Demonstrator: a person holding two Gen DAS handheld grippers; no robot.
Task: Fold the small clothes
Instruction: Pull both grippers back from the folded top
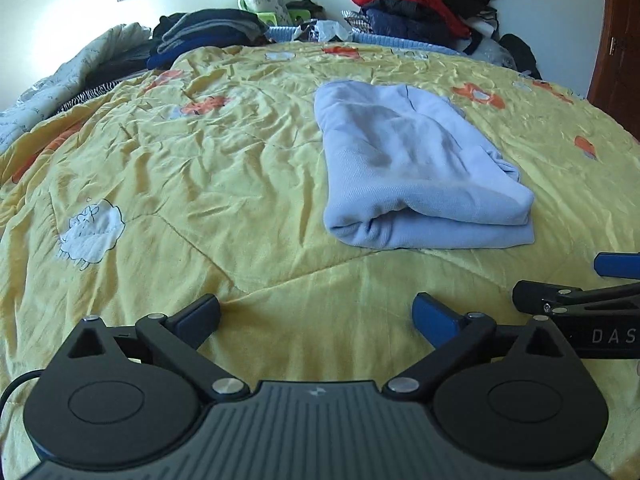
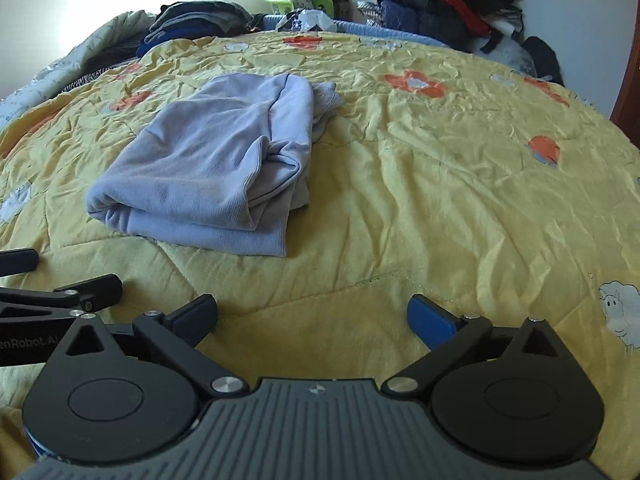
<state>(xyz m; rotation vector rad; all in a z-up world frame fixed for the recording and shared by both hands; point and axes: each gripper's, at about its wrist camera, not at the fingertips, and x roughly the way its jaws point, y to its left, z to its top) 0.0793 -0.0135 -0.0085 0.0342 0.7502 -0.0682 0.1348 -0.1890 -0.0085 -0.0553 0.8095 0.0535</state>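
Observation:
A light blue garment (image 1: pixel 416 172) lies folded into a thick rectangle on the yellow quilt (image 1: pixel 200 184). It also shows in the right wrist view (image 2: pixel 216 168), with a loose edge sticking out at its far right. My left gripper (image 1: pixel 316 314) is open and empty, low over the quilt, in front of the garment and to its left. My right gripper (image 2: pixel 312 314) is open and empty, in front of the garment and to its right. The right gripper shows at the right edge of the left wrist view (image 1: pixel 580 280). The left gripper shows at the left edge of the right wrist view (image 2: pixel 60 276).
Stacks of folded dark clothes (image 1: pixel 208 32) lie at the far left of the bed. A heap of red and dark jackets (image 1: pixel 420 4) sits at the far right. A grey patterned blanket (image 1: pixel 52 88) lies along the left edge. A brown door (image 1: pixel 616 40) stands at the right.

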